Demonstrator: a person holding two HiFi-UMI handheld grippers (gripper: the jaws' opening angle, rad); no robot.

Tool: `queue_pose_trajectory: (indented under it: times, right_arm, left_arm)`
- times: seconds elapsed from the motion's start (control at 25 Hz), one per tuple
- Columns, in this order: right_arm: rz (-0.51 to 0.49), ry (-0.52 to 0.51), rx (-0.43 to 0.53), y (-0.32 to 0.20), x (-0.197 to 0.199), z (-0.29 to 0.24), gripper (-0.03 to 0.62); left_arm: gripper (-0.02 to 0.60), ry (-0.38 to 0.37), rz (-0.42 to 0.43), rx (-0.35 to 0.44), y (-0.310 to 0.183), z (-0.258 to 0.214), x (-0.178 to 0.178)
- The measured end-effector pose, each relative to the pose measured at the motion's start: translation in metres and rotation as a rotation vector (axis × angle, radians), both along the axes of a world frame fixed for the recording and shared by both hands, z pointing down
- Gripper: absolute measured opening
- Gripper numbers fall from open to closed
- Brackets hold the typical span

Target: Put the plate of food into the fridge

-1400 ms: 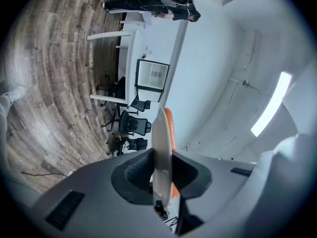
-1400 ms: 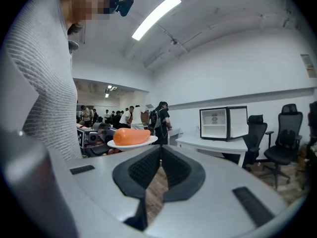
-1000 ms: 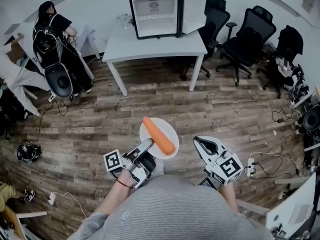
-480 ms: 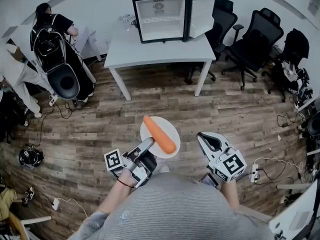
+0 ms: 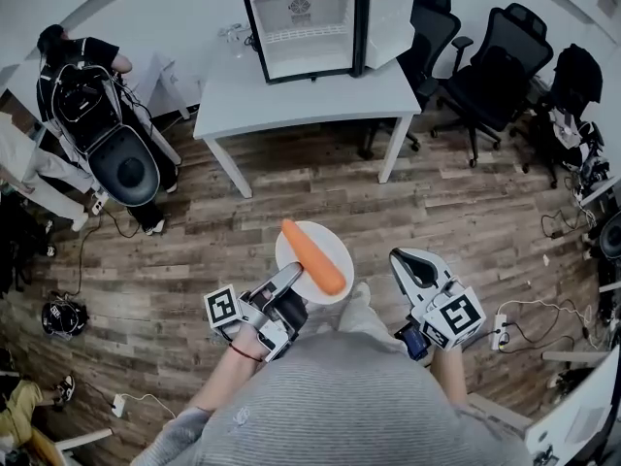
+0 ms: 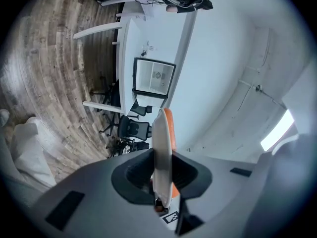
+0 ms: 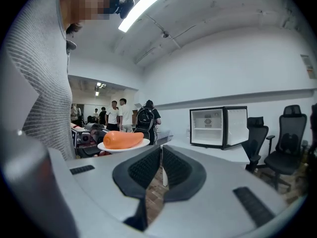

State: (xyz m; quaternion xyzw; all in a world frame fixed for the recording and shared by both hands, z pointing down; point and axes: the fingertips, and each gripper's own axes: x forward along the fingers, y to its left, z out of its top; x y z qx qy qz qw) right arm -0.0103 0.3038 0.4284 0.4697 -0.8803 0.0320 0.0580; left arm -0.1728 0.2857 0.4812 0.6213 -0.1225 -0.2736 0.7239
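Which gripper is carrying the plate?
The left gripper: its jaws clamp the white plate by its rim, carrot on top. The right gripper is shut, empty.

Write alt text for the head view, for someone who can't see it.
From above, the left gripper grips the rim of a white plate carrying a carrot, with the right gripper empty beside it. Ahead, an open mini fridge stands on a white table, with office chairs to its right.

Bright, even indoor light. Long white ceiling strip light (image 7: 145, 4) glares high above the right gripper (image 7: 161, 148). Fisheye bending, black corners in both gripper views; near jaws soft-focused.
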Motion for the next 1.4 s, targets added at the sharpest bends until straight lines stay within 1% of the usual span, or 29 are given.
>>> queue_pose_trajectory:
  times: [0.16, 0.28, 0.36, 0.52, 0.6, 0.76, 0.96, 1.24, 1.4]
  right_arm:
    - [-0.012, -0.007, -0.007, -0.038, 0.014, 0.006, 0.017]
    - [-0.029, -0.010, -0.008, -0.078, 0.029, 0.005, 0.017]
    - [-0.040, -0.009, 0.000, -0.106, 0.038, -0.001, 0.017]
    - [-0.058, -0.012, 0.025, -0.138, 0.056, -0.009, 0.017]
    - [-0.062, -0.009, 0.019, -0.156, 0.066, -0.008, 0.017]
    - [-0.077, -0.009, -0.003, -0.184, 0.079, -0.006, 0.017]
    - [-0.102, -0.013, -0.007, -0.216, 0.092, -0.007, 0.017]
    - [-0.127, -0.014, 0.001, -0.258, 0.126, -0.010, 0.017]
    - [-0.148, -0.015, 0.003, -0.278, 0.142, -0.008, 0.017]
  left_arm:
    - [0.075, -0.004, -0.005, -0.019, -0.031, 0.006, 0.016]
    - [0.075, -0.010, -0.011, -0.027, -0.065, 0.008, 0.031]
    - [0.075, -0.012, -0.016, -0.027, -0.088, 0.006, 0.042]
    - [0.075, -0.001, -0.036, -0.014, -0.116, 0.002, 0.058]
    - [0.075, 0.001, -0.050, -0.012, -0.133, 0.000, 0.065]
    - [0.075, -0.004, -0.069, -0.017, -0.162, -0.002, 0.077]
    - [0.075, -0.010, -0.091, -0.016, -0.194, -0.007, 0.092]
    - [0.075, -0.016, -0.108, 0.008, -0.239, -0.015, 0.128]
    - [0.075, -0.017, -0.124, 0.023, -0.259, -0.017, 0.143]
